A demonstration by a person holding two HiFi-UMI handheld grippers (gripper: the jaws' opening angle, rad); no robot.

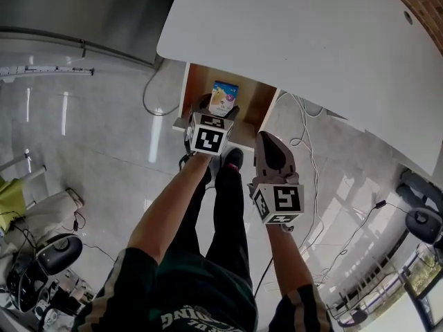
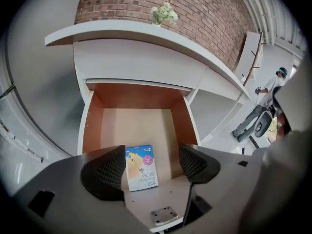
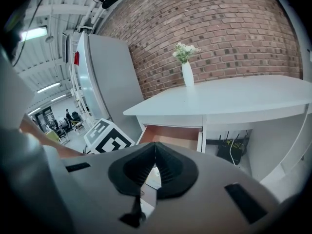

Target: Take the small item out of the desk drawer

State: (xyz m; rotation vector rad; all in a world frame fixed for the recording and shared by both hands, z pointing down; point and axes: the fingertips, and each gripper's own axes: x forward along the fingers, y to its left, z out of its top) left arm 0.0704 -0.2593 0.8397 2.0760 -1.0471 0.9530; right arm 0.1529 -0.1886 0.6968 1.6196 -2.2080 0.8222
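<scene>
Left claw (image 2: 150,166): released, spread wide over the open drawer (image 2: 91,126) to straddle the bandage box (image 2: 141,170).
Right claw (image 3: 155,165): clenched, empty, held aside.

"bandage" on the small box (image 2: 141,167)

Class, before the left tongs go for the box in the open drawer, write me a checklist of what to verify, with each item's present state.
1. The drawer is pulled open: ok.
2. The box lies flat inside, in plain view: ok.
3. The left tongs are open, jaws wider apart than the box: ok.
4. The box is centred between those jaws: not ok; in the left gripper view it sits towards the left jaw.
5. The pads are down level with the box: cannot tell.
6. The right tongs are shut, empty and outside the drawer: ok.
</scene>
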